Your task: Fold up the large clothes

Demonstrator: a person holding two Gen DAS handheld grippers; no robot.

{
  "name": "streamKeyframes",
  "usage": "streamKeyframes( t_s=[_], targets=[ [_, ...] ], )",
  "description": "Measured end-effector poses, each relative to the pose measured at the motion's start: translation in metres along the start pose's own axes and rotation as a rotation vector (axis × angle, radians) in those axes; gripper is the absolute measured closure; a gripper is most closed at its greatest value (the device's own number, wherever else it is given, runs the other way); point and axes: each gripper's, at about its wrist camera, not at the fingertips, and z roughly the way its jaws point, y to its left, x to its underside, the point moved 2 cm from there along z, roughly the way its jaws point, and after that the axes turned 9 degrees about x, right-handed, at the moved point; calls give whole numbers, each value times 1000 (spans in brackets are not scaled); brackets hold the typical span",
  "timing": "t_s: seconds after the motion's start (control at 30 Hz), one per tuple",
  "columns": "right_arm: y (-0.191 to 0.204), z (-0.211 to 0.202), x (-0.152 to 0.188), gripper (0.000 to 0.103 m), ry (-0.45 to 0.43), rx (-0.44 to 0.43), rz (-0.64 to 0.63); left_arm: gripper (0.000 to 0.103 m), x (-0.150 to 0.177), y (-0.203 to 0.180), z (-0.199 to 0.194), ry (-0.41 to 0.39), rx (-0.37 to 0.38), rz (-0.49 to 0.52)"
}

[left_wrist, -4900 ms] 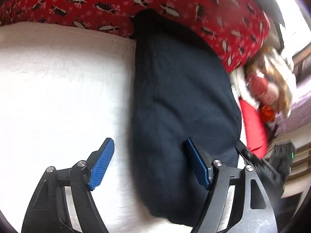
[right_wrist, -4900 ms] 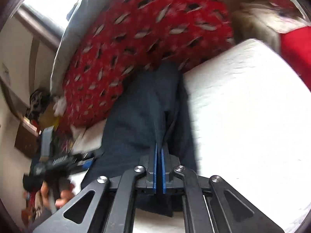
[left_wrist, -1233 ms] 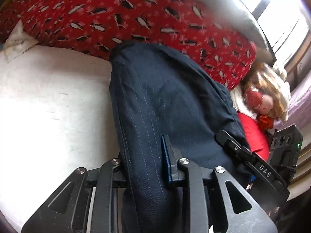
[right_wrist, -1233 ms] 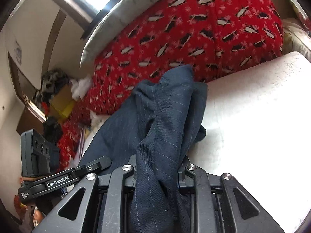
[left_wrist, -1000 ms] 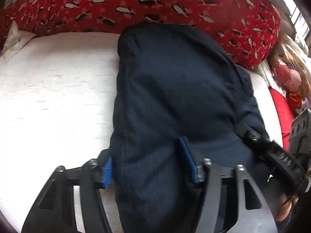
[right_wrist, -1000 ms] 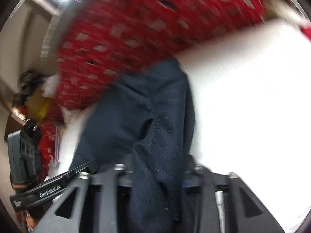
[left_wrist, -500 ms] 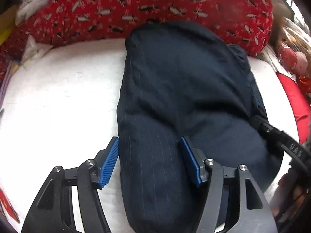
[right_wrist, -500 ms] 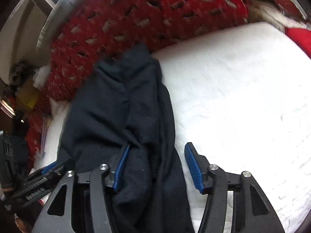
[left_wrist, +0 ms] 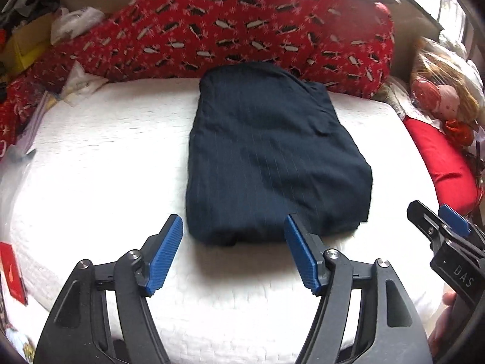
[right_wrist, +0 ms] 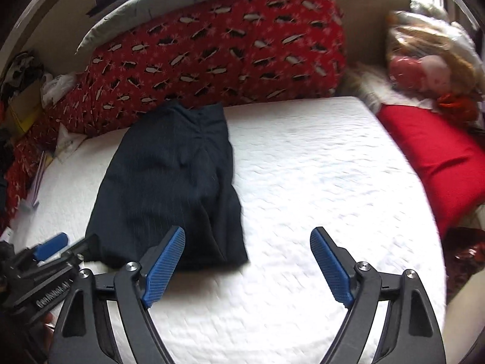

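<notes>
while the left tongs (left_wrist: pixel 233 250) hang low over the bed (left_wrist: pixel 91 166), the left wrist view shows their blue pads (left_wrist: pixel 165 253) spread wide and opening further, with nothing pinched between them. just ahead of the tips lies the folded trousers (left_wrist: pixel 266 154), a dark blue pinstriped bundle resting flat on the white cover; its near edge sits just beyond the pads and apart from them. past the far end of the bundle, a red blanket (left_wrist: pixel 242 30) with a penguin print is heaped along the back of the bed, and the trousers' far edge touches it. off to the right of these tongs, a red cushion (left_wrist: pixel 439 163) lies at the bed's edge, with a doll (left_wrist: pixel 439 97) behind it. at the right border the right tongs (left_wrist: pixel 445 227) poke in, one blue pad showing.

seen from the right wrist view, the right tongs (right_wrist: pixel 247 261) are spread very wide and still parting, empty, with bare white cover between the pads. the trousers (right_wrist: pixel 172 188) lie ahead and to the left, their near corner just behind the left pad (right_wrist: pixel 163 268). the penguin blanket (right_wrist: pixel 227 45) runs across the far side, the cushion (right_wrist: pixel 436 163) sits far right, and the doll (right_wrist: pixel 424 72) is blurred beyond it. the left tongs (right_wrist: pixel 50 250) show at the lower left edge.
</notes>
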Motion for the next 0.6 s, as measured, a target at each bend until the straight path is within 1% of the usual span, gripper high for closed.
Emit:
streamKeyframes(
  t_s=[0.07,0.13,0.23,0.37,0.5,0.6],
  targets=[
    [-6,-13,14,10,4,8,-11,31,10,-1,-12,-19,-18,20],
    [-9,-24,23,6,-6,17,-17,31,17,-1,-21,-27,-31,30],
    [-14,-45,32,5,-43,37,-12,30,24,-5,-30,-28,-27,30],
    [-20,-70,37,4,-95,63,2,30,31,-10,-45,-58,-33,41],
    [-23,-83,42,3,-127,76,-1,30,39,-15,-53,-81,-40,60],
    [-21,-90,45,3,-148,90,-19,30,42,-17,-56,-86,-45,55]
  ],
)
